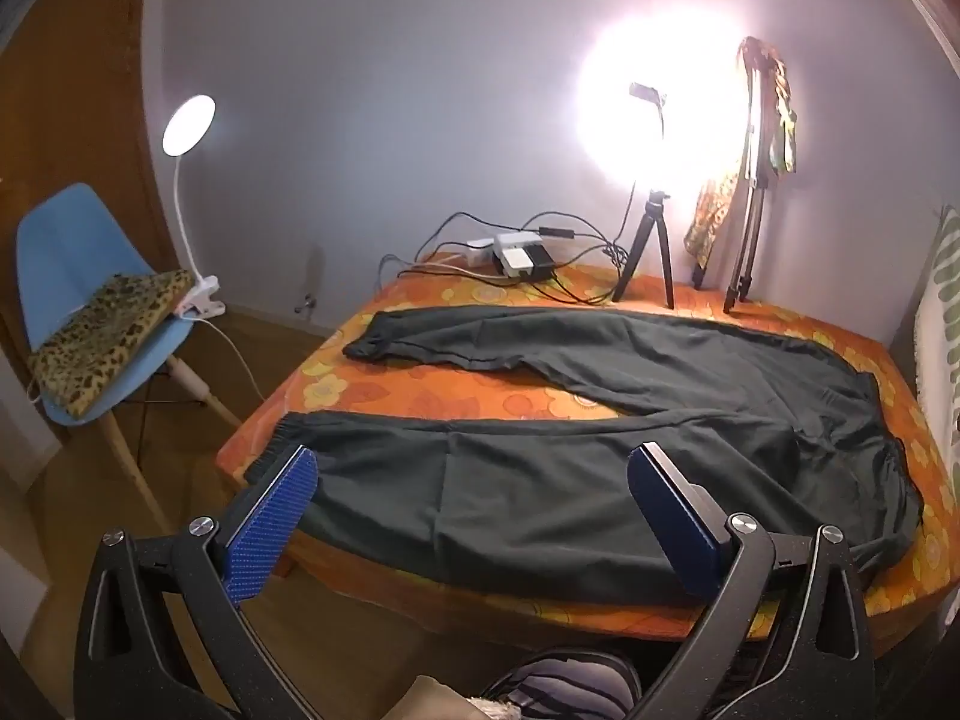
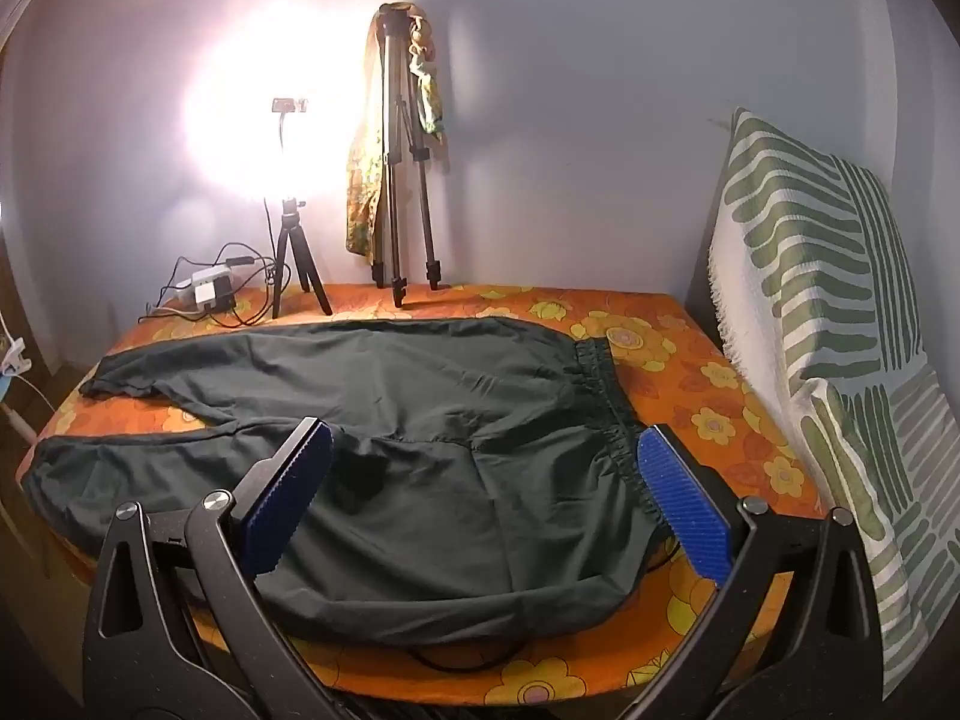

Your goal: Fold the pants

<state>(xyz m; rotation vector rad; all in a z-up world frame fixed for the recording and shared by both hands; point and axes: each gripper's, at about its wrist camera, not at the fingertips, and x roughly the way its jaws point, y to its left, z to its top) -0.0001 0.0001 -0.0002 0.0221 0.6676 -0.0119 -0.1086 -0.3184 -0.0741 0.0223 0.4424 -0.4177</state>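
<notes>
Left wrist view: bed [image 1: 540, 414] w/ orange floral sheet fills centre & lower right of frame. Dark green pants [image 1: 600, 468] lie flat across it, unfolded, legs spread apart toward frame left, waistband [image 1: 894, 456] at frame right. Near leg runs along the bed's front edge, cuff at lower left; far leg angles to centre left, sheet showing between the two.

Blue chair [image 1: 78, 276] at left edge w/ leopard-print cushion [image 1: 108, 342] on the seat; white clip lamp [image 1: 191, 126] clamped to it, lit. Tall tripod [image 1: 750, 192] w/ patterned cloth draped on it at upper right, leaning by the wall. Small tripod [image 1: 648, 252] w/ bright ring light [image 1: 654, 102] stands on the far edge of the bed. Power strip [image 1: 516, 252] w/ cables just left of the small tripod.

Left gripper [image 1: 474, 492]: jaws spread wide, nothing between them, hovering above the near leg. Blue pads [image 1: 270, 528] clear of the fabric as far as visible.

Right wrist view: same pants [image 2: 420, 432], waistband at centre right. Green-striped pillow [image 2: 840, 324] upright at right edge. Right gripper [image 2: 486, 474]: jaws spread wide, released, over the seat/waist area, no cloth pinched.
</notes>
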